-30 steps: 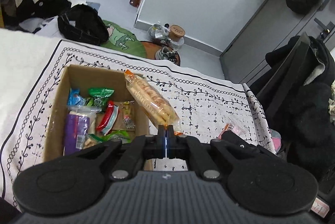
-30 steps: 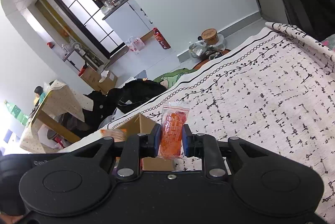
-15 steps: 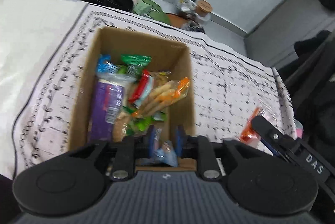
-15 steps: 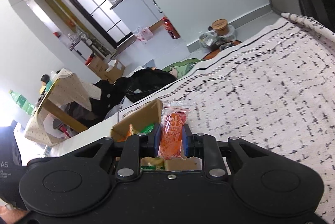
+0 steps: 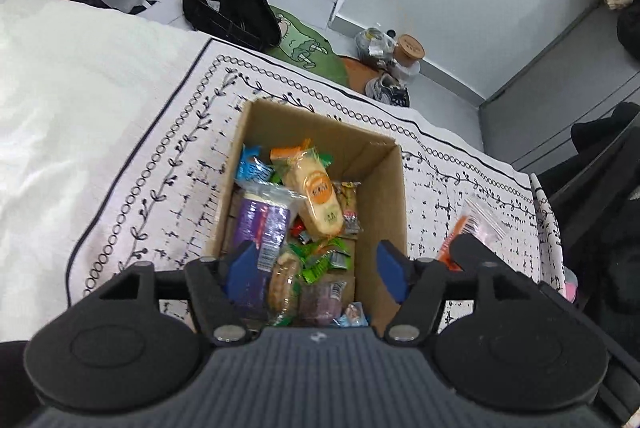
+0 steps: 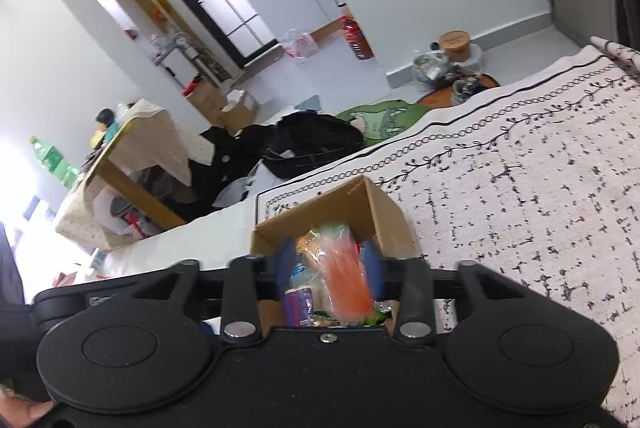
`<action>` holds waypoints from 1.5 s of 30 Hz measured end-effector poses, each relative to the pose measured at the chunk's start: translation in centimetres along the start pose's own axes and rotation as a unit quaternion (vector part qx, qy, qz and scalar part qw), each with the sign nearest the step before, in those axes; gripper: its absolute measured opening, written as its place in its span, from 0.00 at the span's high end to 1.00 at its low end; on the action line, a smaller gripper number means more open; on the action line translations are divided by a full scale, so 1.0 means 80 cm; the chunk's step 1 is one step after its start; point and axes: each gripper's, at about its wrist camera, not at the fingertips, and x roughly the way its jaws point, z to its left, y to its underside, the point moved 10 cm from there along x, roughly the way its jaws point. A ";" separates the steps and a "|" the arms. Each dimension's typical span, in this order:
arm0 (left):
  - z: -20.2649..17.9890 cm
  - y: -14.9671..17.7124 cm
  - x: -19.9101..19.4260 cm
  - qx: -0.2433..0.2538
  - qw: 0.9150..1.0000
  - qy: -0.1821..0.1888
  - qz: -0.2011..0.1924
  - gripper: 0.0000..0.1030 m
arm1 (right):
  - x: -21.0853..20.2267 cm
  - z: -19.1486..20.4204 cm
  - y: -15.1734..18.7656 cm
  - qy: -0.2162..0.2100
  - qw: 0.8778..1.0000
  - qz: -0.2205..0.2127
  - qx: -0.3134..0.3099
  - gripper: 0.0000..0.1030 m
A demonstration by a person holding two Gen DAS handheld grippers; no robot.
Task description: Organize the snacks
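An open cardboard box (image 5: 380, 188) of snacks sits on the patterned cloth. A long cracker pack with an orange label (image 5: 318, 196) lies loose on top of the other snacks. My left gripper (image 5: 316, 270) hangs over the box's near end; its jaws are opening and nothing is between them. In the right wrist view my right gripper (image 6: 329, 264) is above the same box (image 6: 384, 204). Its jaws are opening, and a blurred orange packet (image 6: 346, 280) sits loose between the pads. The left wrist view shows that packet (image 5: 476, 224) just right of the box.
The patterned cloth (image 5: 172, 164) covers the surface, with a white sheet (image 5: 60, 76) to the left. Beyond the far edge the floor holds a black bag (image 5: 228, 8), a green rug (image 5: 304, 48) and jars (image 5: 408, 48). Dark coats (image 5: 608, 188) hang at the right.
The left gripper let go of the long cracker pack, which now lies in the box, and its jaws spread wide. The right gripper carried the orange packet over the box and its jaws parted.
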 end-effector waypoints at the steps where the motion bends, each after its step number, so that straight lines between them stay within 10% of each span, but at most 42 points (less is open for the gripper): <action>1: 0.003 -0.002 -0.003 -0.003 1.000 -0.002 -0.002 0.33 | -0.004 0.001 -0.001 -0.002 1.000 -0.003 0.002 0.60; 21: -0.019 0.002 -0.077 0.080 0.996 -0.014 -0.023 0.10 | -0.103 -0.016 0.014 0.026 0.999 -0.035 0.016 0.46; 37: -0.019 0.057 -0.151 0.114 0.992 -0.001 -0.062 0.00 | -0.197 -0.004 0.029 0.043 0.996 -0.075 -0.016 0.01; 45: -0.028 0.082 -0.189 0.134 0.987 0.012 -0.089 0.00 | -0.236 -0.008 0.043 0.050 0.995 -0.083 -0.017 0.00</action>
